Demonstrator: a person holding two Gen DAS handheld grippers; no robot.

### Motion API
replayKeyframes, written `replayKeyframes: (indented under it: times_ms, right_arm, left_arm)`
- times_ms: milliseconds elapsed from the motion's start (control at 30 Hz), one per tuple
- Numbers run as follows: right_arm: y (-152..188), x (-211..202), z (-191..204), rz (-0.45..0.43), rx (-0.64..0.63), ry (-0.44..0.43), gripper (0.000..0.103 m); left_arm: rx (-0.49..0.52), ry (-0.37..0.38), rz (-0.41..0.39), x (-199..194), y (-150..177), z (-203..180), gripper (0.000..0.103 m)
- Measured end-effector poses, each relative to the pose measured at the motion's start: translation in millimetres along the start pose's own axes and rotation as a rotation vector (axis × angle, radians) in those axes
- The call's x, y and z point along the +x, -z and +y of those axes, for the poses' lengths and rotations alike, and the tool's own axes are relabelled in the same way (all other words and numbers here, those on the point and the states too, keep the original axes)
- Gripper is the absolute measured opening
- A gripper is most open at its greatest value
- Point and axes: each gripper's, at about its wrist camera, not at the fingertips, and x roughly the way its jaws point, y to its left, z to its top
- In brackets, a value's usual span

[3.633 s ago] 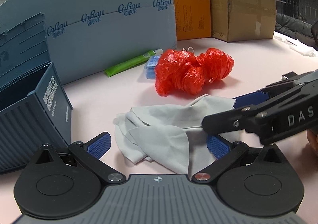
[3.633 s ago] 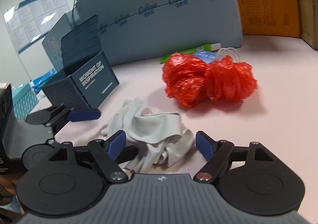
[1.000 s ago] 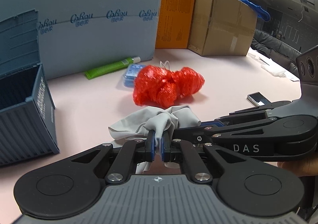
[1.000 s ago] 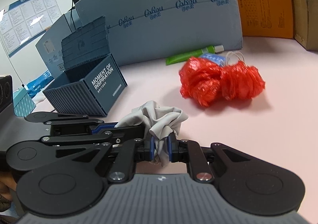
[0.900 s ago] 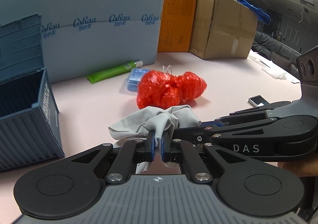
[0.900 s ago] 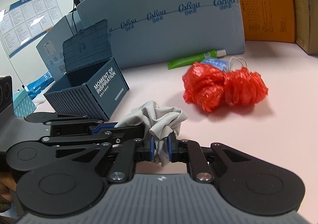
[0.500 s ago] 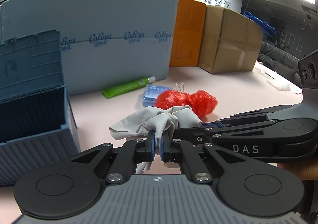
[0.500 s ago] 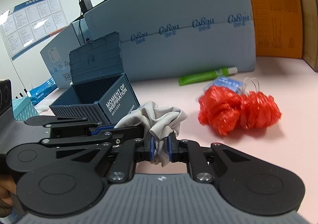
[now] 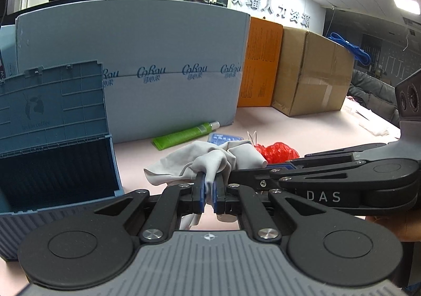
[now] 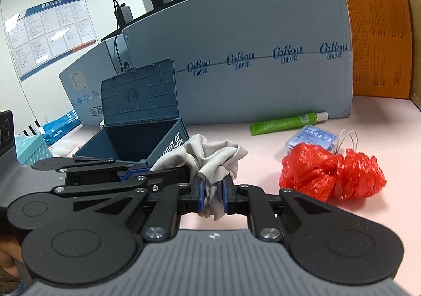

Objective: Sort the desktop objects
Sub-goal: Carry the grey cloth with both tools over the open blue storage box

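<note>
Gripping a crumpled grey cloth [image 9: 208,158] from two sides, the left gripper [image 9: 208,194] and the right gripper [image 10: 212,194] each have their blue-padded jaws closed tight on a fold of the fabric. The cloth is held clear of the pink tabletop [image 10: 368,219], bunched between the two tools, which lie close together and cross each other's view. An open blue plastic storage box [image 10: 147,138] with a ribbed, raised lid stands just beside the cloth on the left. A crumpled red plastic bag [image 10: 332,176] lies on the tabletop to the right, touching a small blue packet [image 10: 311,138]. A green tube [image 10: 285,120] lies behind them, along the foot of a light-blue carton [image 10: 263,33].
</note>
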Motion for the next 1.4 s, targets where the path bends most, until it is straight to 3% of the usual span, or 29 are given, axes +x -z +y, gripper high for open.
replayKeyframes:
  times_ms: [700,1400]
  right_arm:
    - [-23,2,11,-0.063,-0.023,0.003,0.015]
    - [-32,23,46,-0.077,-0.047,-0.042,0.016]
  left_arm:
    - [0.017,-0.01,-0.079,-9,-19,10,0.003]
    - [-0.006,-0.064,-0.111,-30,-17,46,0.003]
